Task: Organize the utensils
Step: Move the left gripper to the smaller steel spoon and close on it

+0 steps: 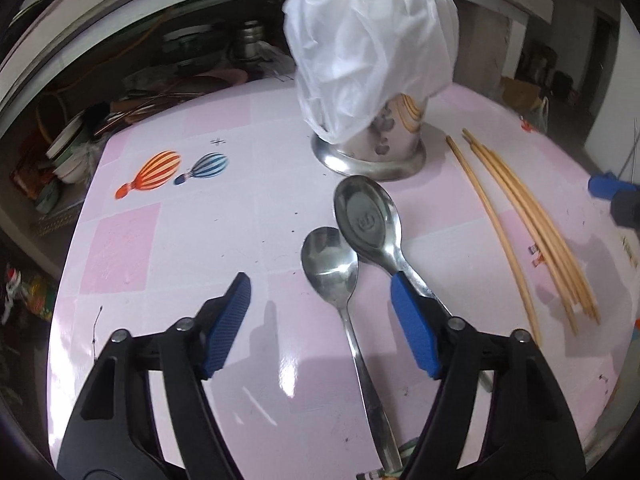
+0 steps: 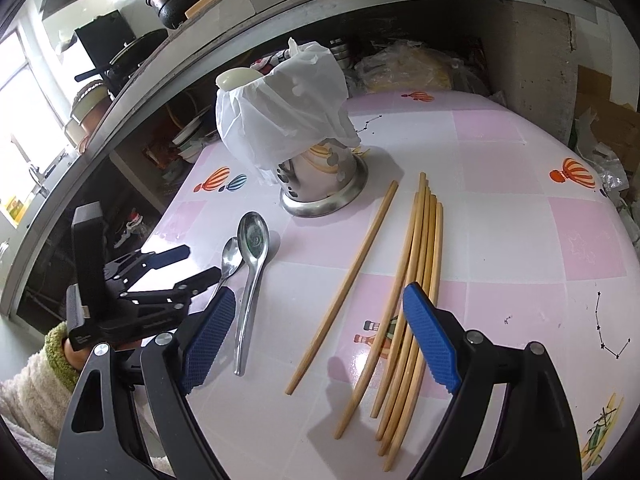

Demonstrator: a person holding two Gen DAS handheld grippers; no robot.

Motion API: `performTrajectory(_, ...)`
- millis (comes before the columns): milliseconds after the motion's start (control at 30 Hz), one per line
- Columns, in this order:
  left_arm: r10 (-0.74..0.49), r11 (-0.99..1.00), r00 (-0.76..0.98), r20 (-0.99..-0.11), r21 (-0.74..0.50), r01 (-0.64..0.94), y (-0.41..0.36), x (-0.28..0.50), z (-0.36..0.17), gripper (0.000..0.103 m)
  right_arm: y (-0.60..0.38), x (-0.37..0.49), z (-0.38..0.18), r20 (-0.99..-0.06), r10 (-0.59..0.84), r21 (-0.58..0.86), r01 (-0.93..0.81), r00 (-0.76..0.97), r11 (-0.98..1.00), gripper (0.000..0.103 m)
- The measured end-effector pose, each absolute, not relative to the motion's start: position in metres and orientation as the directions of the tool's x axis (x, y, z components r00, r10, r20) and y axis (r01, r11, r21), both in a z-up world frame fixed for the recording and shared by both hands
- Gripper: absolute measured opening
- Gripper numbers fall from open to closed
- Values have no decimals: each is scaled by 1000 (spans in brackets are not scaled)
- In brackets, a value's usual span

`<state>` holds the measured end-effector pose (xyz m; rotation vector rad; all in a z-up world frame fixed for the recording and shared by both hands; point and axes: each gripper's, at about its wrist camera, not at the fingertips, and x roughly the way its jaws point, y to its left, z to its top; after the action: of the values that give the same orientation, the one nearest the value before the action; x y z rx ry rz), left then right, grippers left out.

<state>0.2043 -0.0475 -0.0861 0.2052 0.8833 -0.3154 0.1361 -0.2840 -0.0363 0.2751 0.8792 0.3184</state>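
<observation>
We find the left gripper [image 1: 320, 312] spread, nothing between its ribbed blue pads. The small steel spoon [image 1: 332, 268] lies between the jaws, its handle running down-frame toward the camera, bowl pointing up-frame. The large spoon [image 1: 366, 220] sits just right of it, its handle passing under the right pad. The left gripper is the nearer to both. The right gripper [image 2: 320, 340] is likewise spread and empty, over the bamboo chopsticks [image 2: 416, 280], which lie lengthwise up the frame. Beyond stands the polished steel utensil holder [image 1: 380, 144], draped in thin white plastic bag [image 1: 368, 40], on the glossy pink tablecloth [image 1: 160, 240].
</observation>
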Motion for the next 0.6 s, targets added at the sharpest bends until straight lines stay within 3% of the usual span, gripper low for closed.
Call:
performTrajectory(300,-148,907,545,-825,107,407,-63,222,-102,50,-288,138,-36,-706,382,368,-152,596,917,83)
performTrajectory(600,-144,915,544,-827,98,392,-63,229,-102,46,-292,140,-38,-705,387,379,-145,594,914,83)
